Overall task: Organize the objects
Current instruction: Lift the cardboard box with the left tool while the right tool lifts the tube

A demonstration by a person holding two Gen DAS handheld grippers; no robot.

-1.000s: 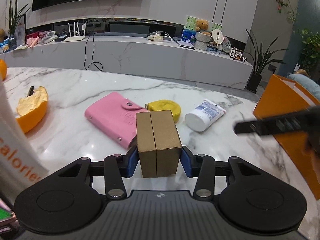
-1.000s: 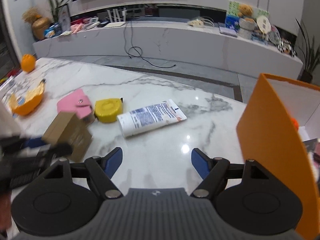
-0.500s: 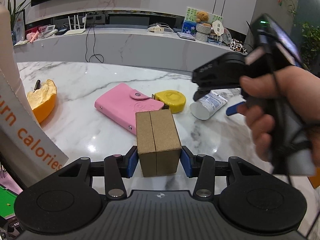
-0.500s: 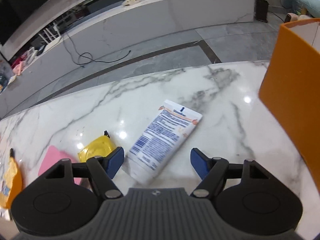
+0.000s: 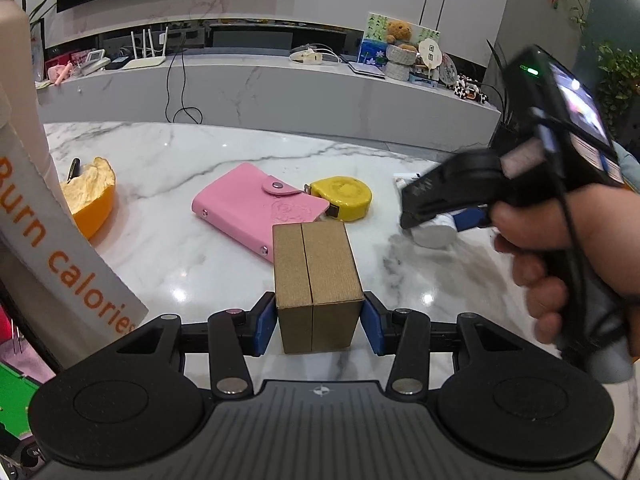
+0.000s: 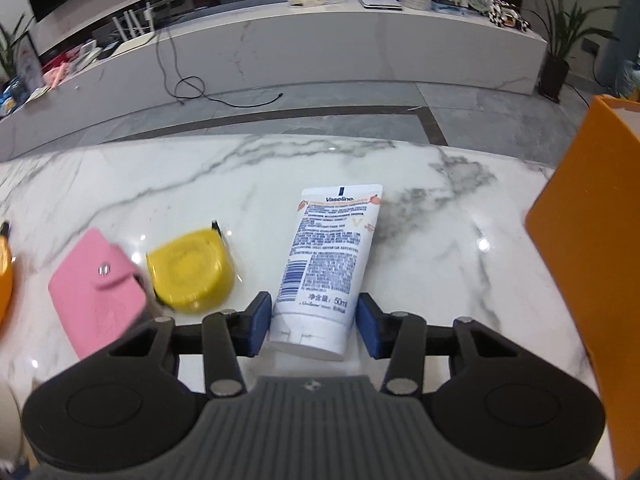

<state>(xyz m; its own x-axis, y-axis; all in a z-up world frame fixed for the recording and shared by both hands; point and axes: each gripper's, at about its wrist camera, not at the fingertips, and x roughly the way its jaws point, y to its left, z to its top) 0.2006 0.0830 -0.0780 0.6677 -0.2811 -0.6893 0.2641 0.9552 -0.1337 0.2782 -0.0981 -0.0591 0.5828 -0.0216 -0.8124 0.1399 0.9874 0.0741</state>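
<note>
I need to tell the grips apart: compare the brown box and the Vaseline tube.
The brown box is a rigid, plain cardboard block; the Vaseline tube is white, printed and flattened. The box is clamped in the left gripper; the tube lies on the marble table, the right gripper closing around its cap end.

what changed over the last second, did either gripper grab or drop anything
The right gripper swung in over the table and came down so its open fingers straddle the Vaseline tube; no grip yet. The left gripper stays shut on the brown box. Pink wallet and yellow tape measure have not moved.
</note>
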